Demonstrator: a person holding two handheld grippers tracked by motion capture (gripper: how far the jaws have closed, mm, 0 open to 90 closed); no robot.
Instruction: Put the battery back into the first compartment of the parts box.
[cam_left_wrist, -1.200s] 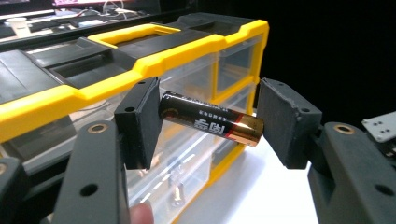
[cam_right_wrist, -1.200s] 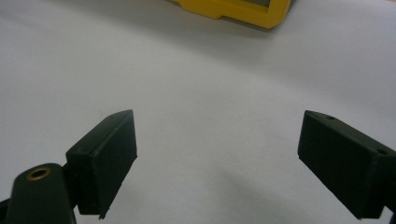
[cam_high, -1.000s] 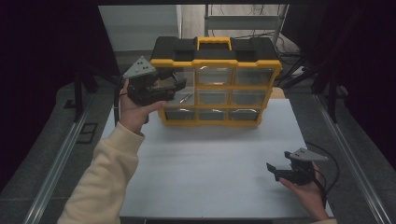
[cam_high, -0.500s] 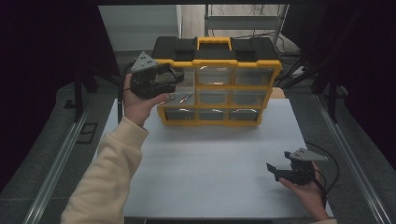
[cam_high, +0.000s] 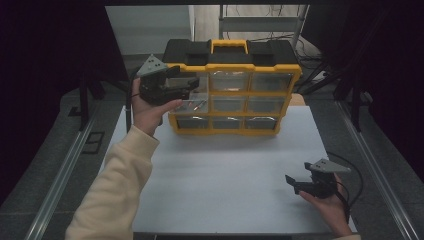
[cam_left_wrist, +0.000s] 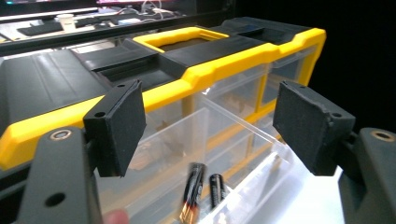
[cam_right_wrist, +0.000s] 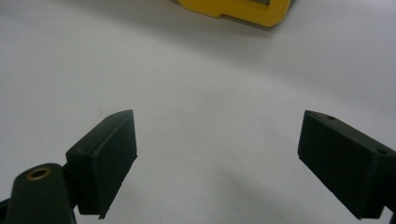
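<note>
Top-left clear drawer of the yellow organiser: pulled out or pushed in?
Pulled out. The clear plastic drawer juts forward of the yellow-and-black organiser, exposing two batteries inside.

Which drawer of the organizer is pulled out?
The clear drawer at the left end of the middle row, below the left claw: it juts forward with two batteries inside; the others sit flush.

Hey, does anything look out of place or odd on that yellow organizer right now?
One clear drawer at the upper left of the organizer is pulled out, with two batteries lying in it. The left gripper hovers open above it. Nothing looks spilled or damaged.
</note>
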